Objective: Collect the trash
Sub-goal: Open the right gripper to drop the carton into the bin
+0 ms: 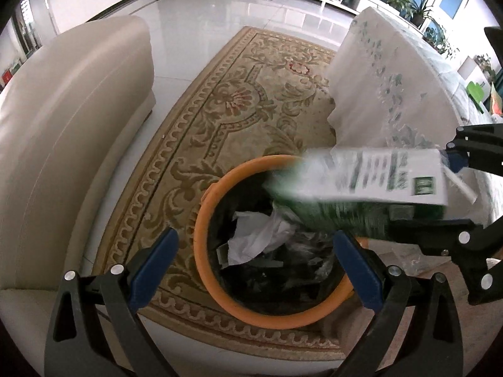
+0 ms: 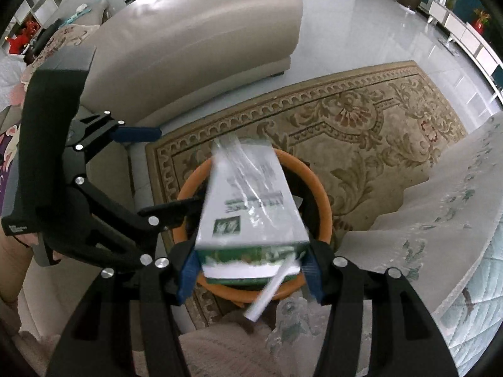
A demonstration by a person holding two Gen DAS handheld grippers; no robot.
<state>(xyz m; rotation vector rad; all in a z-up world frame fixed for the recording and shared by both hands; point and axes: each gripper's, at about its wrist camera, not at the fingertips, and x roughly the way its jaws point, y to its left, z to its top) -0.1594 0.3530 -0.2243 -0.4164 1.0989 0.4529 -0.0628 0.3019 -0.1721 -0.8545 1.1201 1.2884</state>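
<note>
Left wrist view. The setting is a living room: glossy tiled floor, a patterned rug [image 1: 239, 100], a beige sofa [image 1: 72, 132] to the left of the tongs and a cloth-draped table [image 1: 393, 88] to the right. The orange-rimmed bin [image 1: 201, 229] stands directly ahead of and below the left gripper [image 1: 251, 267], whose jaws stand wide apart with nothing between them. The bin already holds crumpled white paper [image 1: 251, 235] and dark waste, so earlier collection appears done. The carton [image 1: 377, 185], white and green and motion-blurred, reaches in from the right with its free end over the bin opening.

Right wrist view. The same rug, sofa and tiled floor lie beyond. The right gripper [image 2: 250, 270] clamps the carton [image 2: 248, 207] at its near end, blue pads [image 2: 188, 270] pressed on both sides. The carton extends forward over the bin [image 2: 323, 216]. A white straw [image 2: 270, 292] projects from the near end toward the camera. The left gripper [image 2: 138, 169] hangs to the left, empty.

Status: the carton is positioned above the bin but not yet released. Remaining, by judgement: let go of it, then check for further trash.
</note>
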